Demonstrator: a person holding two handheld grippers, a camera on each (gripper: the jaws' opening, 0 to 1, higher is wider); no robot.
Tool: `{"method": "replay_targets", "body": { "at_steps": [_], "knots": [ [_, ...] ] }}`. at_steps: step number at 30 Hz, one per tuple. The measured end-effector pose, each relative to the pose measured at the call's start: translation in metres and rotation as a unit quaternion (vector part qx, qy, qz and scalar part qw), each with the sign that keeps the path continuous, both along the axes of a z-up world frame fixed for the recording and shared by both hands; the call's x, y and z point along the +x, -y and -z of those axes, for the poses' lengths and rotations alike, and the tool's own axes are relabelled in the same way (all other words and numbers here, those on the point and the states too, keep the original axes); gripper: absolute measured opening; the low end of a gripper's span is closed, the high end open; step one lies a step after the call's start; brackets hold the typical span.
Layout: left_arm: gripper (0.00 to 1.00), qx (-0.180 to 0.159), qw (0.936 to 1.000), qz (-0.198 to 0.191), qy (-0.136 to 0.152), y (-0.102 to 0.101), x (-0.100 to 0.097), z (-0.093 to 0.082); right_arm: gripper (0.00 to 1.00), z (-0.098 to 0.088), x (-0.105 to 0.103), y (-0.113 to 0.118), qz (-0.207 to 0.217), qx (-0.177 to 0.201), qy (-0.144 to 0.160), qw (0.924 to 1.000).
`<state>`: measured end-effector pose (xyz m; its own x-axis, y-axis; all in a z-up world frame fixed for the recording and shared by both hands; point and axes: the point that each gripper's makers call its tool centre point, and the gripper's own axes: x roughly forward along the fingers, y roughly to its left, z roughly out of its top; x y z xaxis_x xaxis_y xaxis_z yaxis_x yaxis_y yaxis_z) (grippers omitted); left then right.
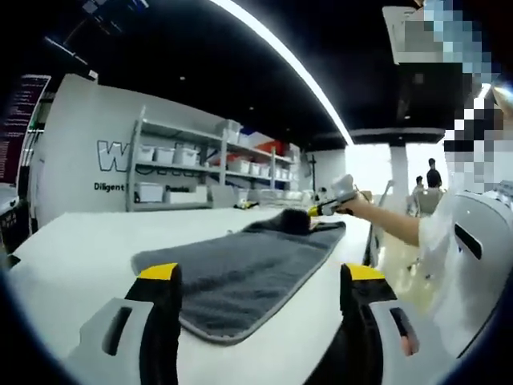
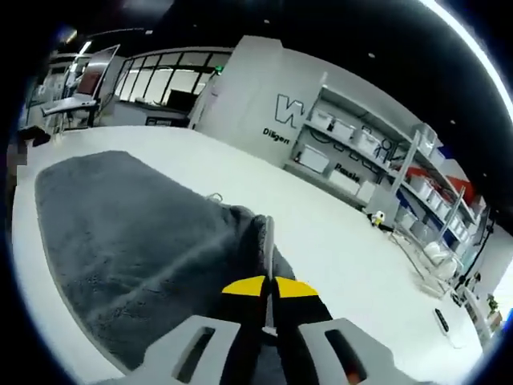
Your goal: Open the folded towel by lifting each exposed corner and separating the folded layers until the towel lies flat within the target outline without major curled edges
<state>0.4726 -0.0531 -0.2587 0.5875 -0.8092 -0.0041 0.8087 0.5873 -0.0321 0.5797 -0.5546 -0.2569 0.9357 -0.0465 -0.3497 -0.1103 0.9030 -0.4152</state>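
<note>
Pinching the towel by its bunched corner, the right gripper has its yellow-tipped jaws pressed together on a raised fold of grey cloth at the near end of the right gripper view. To do this step well, I judge that the held layer should be lifted just high enough to peel clear of the layer beneath, then carried outward in line with the towel's long side, so the pale edge binding does not curl under. A slow pull seems wise, since the cloth looks thick and may drag the rest along.

The left gripper hangs low over the near end of the towel, jaws wide apart and holding nothing, with cloth showing between them. It could press that end down as an anchor.

Farther off, in the left gripper view, the person's forearm reaches in from the right to the towel's far end. The towel lies along the white table, mostly spread.
</note>
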Motion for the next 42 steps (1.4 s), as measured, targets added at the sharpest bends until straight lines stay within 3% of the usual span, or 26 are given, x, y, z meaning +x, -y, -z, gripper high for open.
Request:
{"method": "replay_targets", "body": {
  "at_steps": [9,21,26,29,42],
  "knots": [
    [0.92,0.019,0.9997,-0.007,-0.012,-0.002,0.001,0.006,0.0,-0.044,0.014,0.031,0.03,-0.043,0.008,0.9986],
    [0.95,0.033,0.9993,-0.014,-0.004,-0.006,-0.002,0.001,0.0,-0.068,0.044,0.056,0.056,-0.093,-0.008,0.9941],
    [0.99,0.022,0.9997,-0.01,-0.008,-0.01,-0.004,-0.003,0.0,-0.069,0.06,0.072,0.074,-0.104,-0.021,0.9916],
    [0.99,0.016,0.9998,-0.009,-0.008,-0.012,-0.005,-0.005,0.0,-0.064,0.068,0.086,0.094,-0.131,-0.045,0.986],
    [0.99,0.039,0.9986,-0.035,-0.011,-0.021,0.004,-0.002,0.0,-0.046,0.114,0.121,0.131,-0.132,-0.092,0.9783]
  ]
}}
